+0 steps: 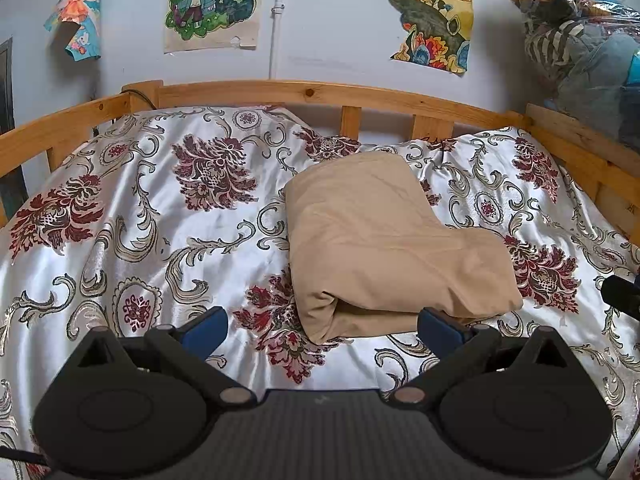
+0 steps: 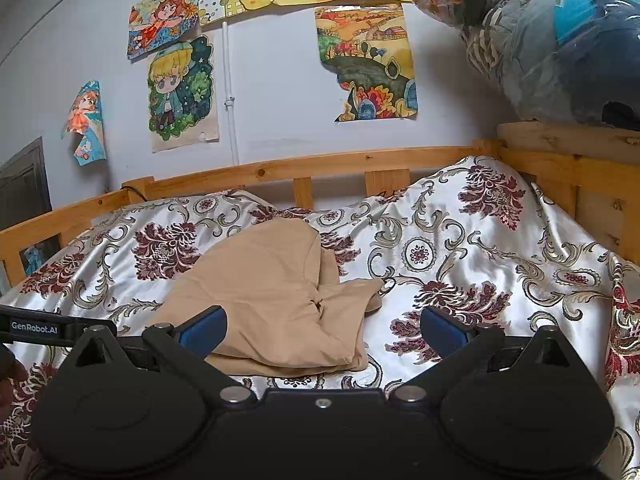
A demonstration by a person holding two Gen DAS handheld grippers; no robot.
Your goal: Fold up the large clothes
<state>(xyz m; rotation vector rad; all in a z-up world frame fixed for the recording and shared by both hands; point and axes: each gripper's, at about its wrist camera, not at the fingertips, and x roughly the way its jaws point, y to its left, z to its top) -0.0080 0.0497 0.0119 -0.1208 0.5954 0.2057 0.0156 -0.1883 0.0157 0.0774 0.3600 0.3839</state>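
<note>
A tan garment (image 1: 384, 240) lies folded into a thick bundle on the flowered satin bedspread (image 1: 140, 220). In the left wrist view it sits just ahead and slightly right of centre. My left gripper (image 1: 322, 328) is open, its blue pads apart, with the bundle's near edge between and just beyond them. In the right wrist view the tan garment (image 2: 276, 300) lies ahead to the left. My right gripper (image 2: 322, 330) is open too, its left fingertip over the garment's near edge, nothing held. The other gripper's black body (image 2: 52, 328) shows at the left edge.
A wooden bed rail (image 1: 304, 94) runs around the far and side edges of the bed. Drawings hang on the grey wall (image 2: 280, 88). A clear plastic bag of clothes (image 2: 560, 40) rests on the wooden ledge at the upper right. The bedspread (image 2: 480, 260) bunches up at the right.
</note>
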